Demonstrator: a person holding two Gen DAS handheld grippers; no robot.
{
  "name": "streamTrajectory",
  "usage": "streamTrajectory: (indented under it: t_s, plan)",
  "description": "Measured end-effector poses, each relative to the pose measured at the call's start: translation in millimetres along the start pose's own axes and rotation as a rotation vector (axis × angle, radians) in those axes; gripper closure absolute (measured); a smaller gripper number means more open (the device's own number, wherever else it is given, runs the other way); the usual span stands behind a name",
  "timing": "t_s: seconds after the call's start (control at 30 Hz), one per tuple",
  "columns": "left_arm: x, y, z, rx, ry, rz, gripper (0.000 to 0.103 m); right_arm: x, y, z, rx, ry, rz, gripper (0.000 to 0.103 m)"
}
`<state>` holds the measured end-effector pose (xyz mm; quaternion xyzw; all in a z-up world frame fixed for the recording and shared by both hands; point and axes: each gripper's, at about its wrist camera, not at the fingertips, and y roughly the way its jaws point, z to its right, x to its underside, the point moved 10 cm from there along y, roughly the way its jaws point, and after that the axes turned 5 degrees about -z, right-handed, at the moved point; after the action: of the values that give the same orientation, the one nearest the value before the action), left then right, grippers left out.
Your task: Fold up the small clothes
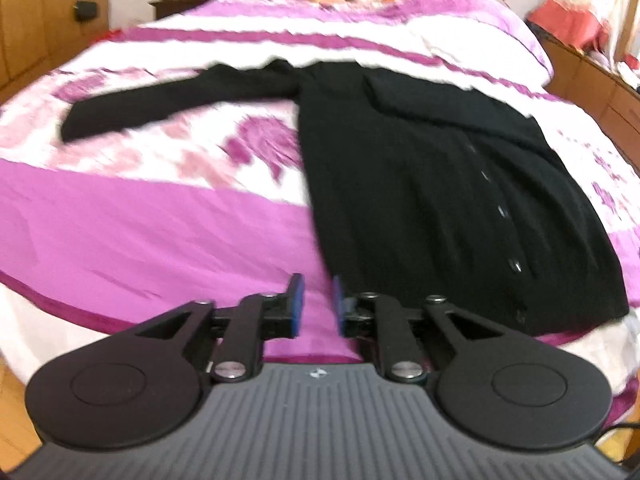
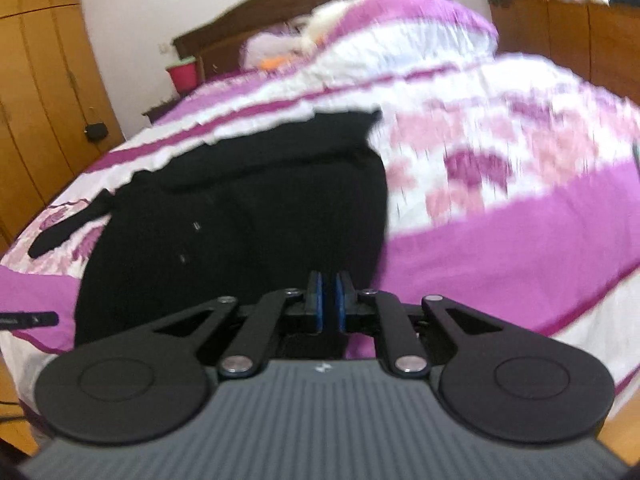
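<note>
On the bed, over its purple-and-white floral quilt, I see the black knit cardigan lying flat, one sleeve stretched out. My left gripper has its jaws released; only my right view shows the right gripper nearly clenched, grasping nothing.

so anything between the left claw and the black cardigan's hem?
Nothing visible. The left claw is open and holds nothing; only bare pink bedspread lies ahead of it, and the black cardigan lies flat just to its right.
</note>
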<state>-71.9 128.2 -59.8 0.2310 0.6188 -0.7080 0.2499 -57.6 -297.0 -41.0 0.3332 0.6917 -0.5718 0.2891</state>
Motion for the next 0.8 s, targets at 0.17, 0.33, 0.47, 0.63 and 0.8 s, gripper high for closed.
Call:
streamTrajectory:
  t_s: [0.17,0.33,0.47,0.63,0.8]
  plan:
    - [-30,-15,-40,-0.096,-0.064,0.069,0.033,-23,9,-20,-0.028,-0.047,0.026,0.086]
    - [-65,-5,-85,-0.133,-0.213,0.088,0.028,-35,32,-47,-0.057,-0.092,0.050,0.055]
    - [-92,16,-123,-0.173,-0.347,0.108,0.024,-37,53,-62,-0.094,-0.081,0.028,0.055]
    - [-122,53,-164,-0.272,-0.466,0.119,0.021,-38,73,-65,-0.113,-0.052,0.009,0.055]
    - [-139,87,-190,-0.308,-0.551,0.107,0.020,-37,94,-55,-0.076,-0.055,-0.036,0.055]
